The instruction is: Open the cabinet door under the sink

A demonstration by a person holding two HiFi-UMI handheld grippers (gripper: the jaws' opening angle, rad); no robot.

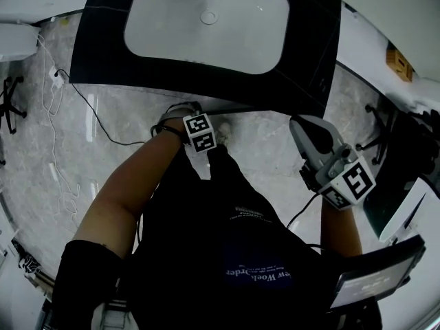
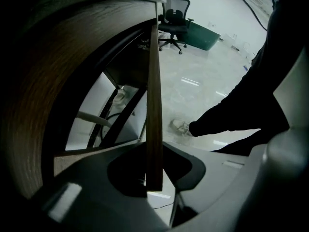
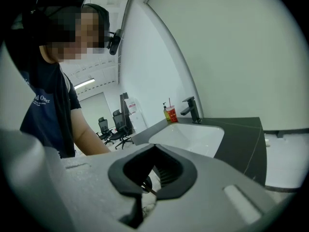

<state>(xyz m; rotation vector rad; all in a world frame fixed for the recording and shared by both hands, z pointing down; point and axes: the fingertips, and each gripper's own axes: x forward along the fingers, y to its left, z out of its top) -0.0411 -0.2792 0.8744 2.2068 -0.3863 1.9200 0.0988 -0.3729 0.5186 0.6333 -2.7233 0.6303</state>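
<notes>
Lower centre, the cabinet door [image 2: 154,81] is clamped edgewise by the left gripper [image 2: 155,172] — for pulling; the right gripper [image 3: 153,174] is held clear, jaws together.

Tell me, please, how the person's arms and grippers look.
The left gripper and right gripper are grey with black jaw pads, each carrying a white cube with black square markers. A black cable leaves the right one. The shirt is dark, short-sleeved.

Your left gripper [image 1: 185,119] sits at the black counter's [image 1: 103,40] front edge below the white sink [image 1: 206,47]; your right gripper [image 1: 313,139] hangs apart at right
</notes>
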